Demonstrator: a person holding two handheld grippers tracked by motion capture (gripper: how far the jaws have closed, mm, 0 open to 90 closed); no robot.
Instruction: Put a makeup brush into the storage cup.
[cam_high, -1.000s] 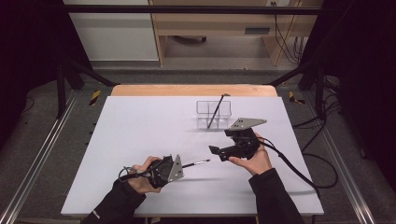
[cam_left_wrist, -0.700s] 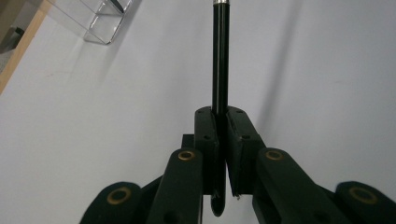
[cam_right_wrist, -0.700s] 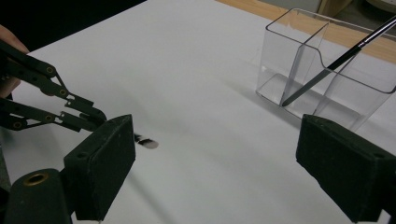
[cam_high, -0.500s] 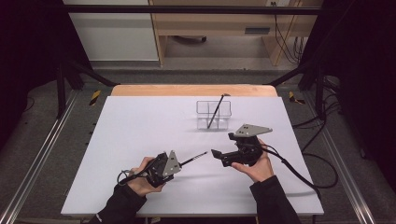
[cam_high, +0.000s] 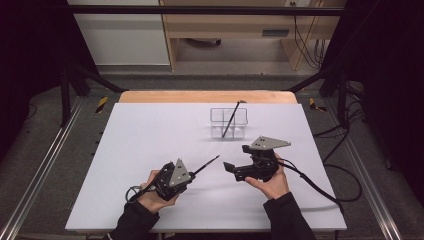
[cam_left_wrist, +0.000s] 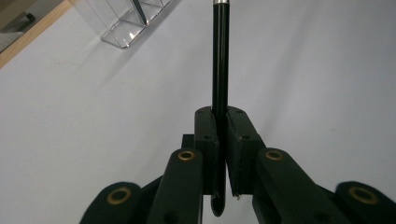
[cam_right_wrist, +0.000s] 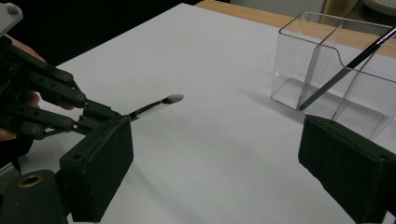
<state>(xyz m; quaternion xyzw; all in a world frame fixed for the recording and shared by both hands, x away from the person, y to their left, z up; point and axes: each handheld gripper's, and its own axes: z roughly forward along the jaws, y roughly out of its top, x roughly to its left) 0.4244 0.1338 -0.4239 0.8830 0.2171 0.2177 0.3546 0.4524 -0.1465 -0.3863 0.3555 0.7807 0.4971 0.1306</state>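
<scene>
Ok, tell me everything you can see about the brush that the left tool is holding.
The thin black-handled brush is clamped near its back end in the shut left tool, its handle passing between the pads. It looks like a glossy black rod with a silvery metal band and a small soft greyish tuft at the tip. It is held nearly level just above the white table, pointing toward the open right tool. Nothing else touches it.

Your right tool (cam_right_wrist: 212, 179): jaws wide apart, nothing between them. Beyond, your left tool (cam_right_wrist: 100, 114) grips a brush (cam_right_wrist: 156, 105), bristle tip clear of the white surface (cam_right_wrist: 196, 56). Far right: clear holder (cam_right_wrist: 327, 70), second brush (cam_right_wrist: 345, 65) leaning inside.
</scene>
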